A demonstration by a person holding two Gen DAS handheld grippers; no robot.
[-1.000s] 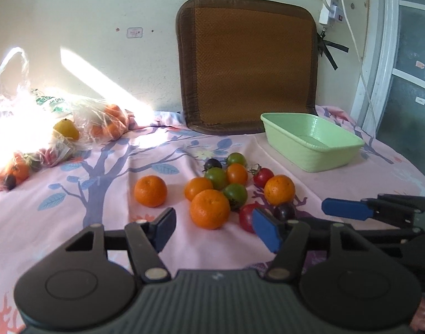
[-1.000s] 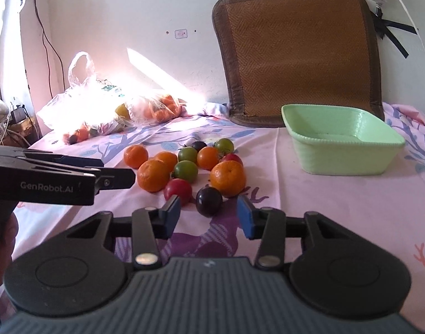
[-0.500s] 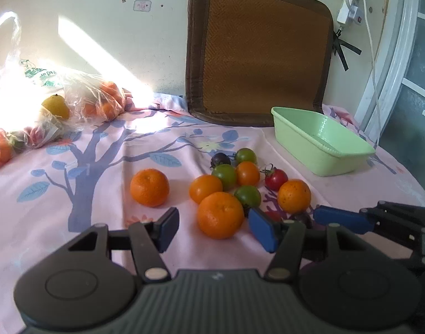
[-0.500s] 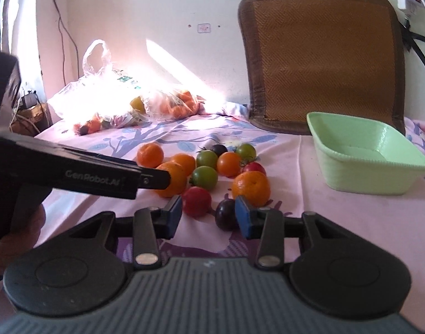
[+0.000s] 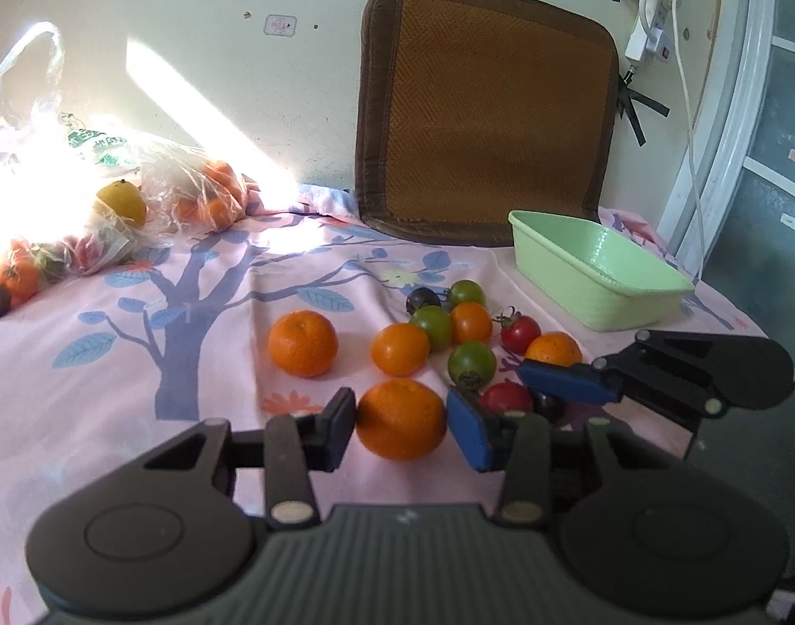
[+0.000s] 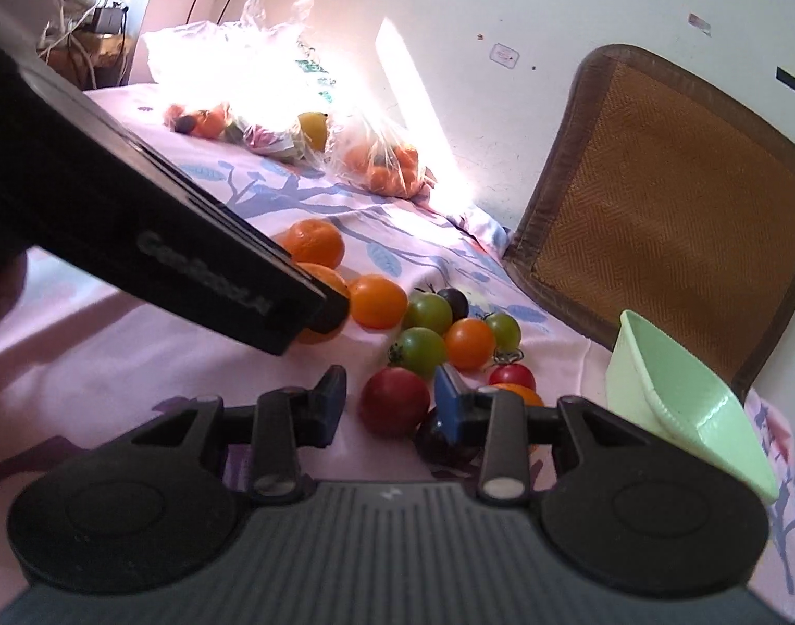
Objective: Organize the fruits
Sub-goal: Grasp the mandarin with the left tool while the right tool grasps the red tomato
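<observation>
Loose oranges and red, green and dark tomatoes lie on a pink printed cloth (image 5: 137,364). My left gripper (image 5: 401,429) is open, its jaws on either side of a large orange (image 5: 400,418) that rests on the cloth. My right gripper (image 6: 389,400) is open with a red tomato (image 6: 395,400) between its jaws; it shows from the side in the left wrist view (image 5: 569,380). A dark tomato (image 6: 439,442) lies partly hidden under the right finger. An empty green tub (image 5: 595,273) stands at the right; it also shows in the right wrist view (image 6: 684,406).
Plastic bags of fruit (image 5: 85,208) lie at the back left by the wall. A brown woven mat (image 5: 486,109) leans on the wall behind the tub. The left gripper's body (image 6: 137,229) crosses the right wrist view. A door frame (image 5: 731,104) is at the right.
Both grippers moved forward and down into the fruit pile. The large orange now sits between the left jaws; the right gripper swung left, from the dark tomato to the red one.
</observation>
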